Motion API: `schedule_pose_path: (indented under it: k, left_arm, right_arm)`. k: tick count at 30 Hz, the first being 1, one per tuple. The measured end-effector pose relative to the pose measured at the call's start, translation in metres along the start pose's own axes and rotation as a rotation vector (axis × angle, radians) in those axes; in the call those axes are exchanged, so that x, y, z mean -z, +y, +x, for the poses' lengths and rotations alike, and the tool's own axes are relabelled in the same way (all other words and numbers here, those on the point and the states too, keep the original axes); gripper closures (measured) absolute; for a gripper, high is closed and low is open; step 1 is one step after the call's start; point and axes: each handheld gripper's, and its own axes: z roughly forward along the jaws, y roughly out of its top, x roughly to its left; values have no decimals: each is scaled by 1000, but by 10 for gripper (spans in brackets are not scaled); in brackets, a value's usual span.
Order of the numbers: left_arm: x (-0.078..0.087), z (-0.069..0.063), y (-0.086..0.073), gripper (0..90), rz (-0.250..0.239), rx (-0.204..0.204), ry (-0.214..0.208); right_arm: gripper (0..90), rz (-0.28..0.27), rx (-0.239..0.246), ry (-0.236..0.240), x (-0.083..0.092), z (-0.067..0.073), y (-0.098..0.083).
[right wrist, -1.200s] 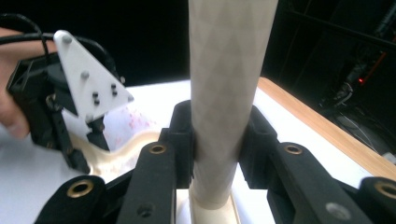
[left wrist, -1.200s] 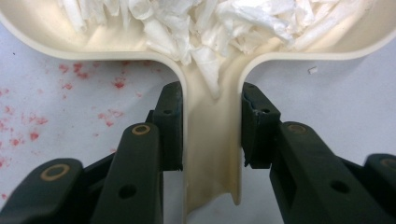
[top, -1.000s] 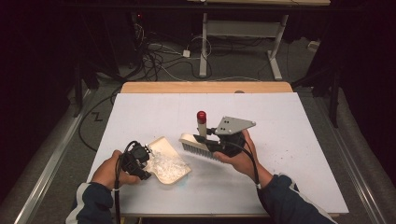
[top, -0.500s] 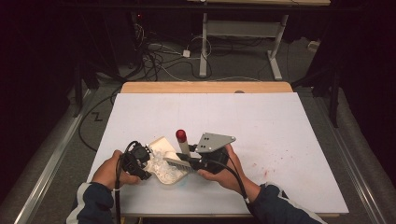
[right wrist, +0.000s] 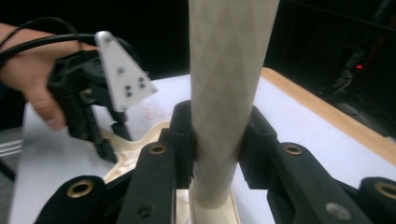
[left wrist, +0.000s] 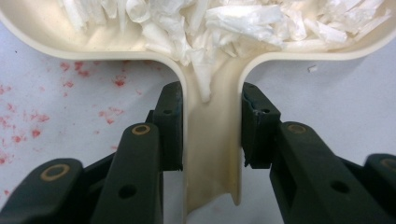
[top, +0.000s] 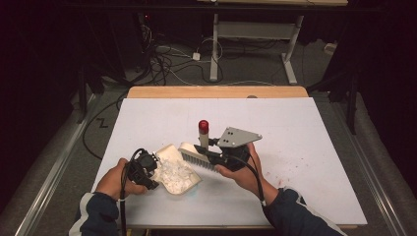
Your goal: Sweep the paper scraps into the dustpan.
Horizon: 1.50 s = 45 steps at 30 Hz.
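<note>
The left gripper [left wrist: 211,126] clamps the handle of a cream dustpan [top: 173,173] near the surface's [top: 305,128] front-left edge, full of white plastic scraps [left wrist: 243,23]. The right gripper [right wrist: 219,144] grips a brush [top: 196,156] at the pan's far rim.

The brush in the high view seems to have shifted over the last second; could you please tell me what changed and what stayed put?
The right gripper, shut on the brush, swept it toward the person and into the dustpan half a second ago, then drew it back out toward the far side. The left gripper kept its jaws clamped on the dustpan handle, and the pan with its white scraps barely moved.
</note>
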Motion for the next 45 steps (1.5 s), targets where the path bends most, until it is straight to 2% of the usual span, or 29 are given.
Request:
schedule_pose_path:
  k: [4, 7, 11, 14, 15, 18, 20, 28, 31, 37, 45]
  left_arm:
    - [-1, 0, 1, 633, 4, 1, -2]
    - [0, 0, 1, 633, 2, 2, -1]
    - [0, 0, -1, 633, 5, 0, 1]
    - [1, -1, -1, 633, 22, -1, 9]
    - [1, -2, -1, 633, 30, -2, 21]
    - [3, -3, -1, 633, 40, -2, 33]
    - [3, -4, -1, 633, 40, 0, 39]
    - [2, -4, 0, 633, 45, 0, 44]
    - [2, -4, 0, 633, 42, 0, 44]
    - [3, -3, -1, 633, 34, -2, 38]
    - [2, -2, -2, 632, 31, 9, 34]
  right_arm:
    - [714, 8, -21, -32, -4, -7, -5]
    - [713, 38, 24, -98, -12, -5, -13]
    - [713, 80, 47, -96, -17, -2, -22]
    - [713, 86, 63, -122, -18, -1, -24]
    - [713, 86, 51, -126, -18, -1, -24]
    - [713, 84, 24, -90, -17, 1, -26]
    - [713, 90, 44, -78, -15, 8, -26]
    - [713, 72, 22, 18, -17, 32, -22]
    - [713, 35, 8, 44, -18, 37, -16]
    - [713, 22, 37, 35, -14, 39, -7]
    - [713, -1, -1, -20, 7, 18, -8]
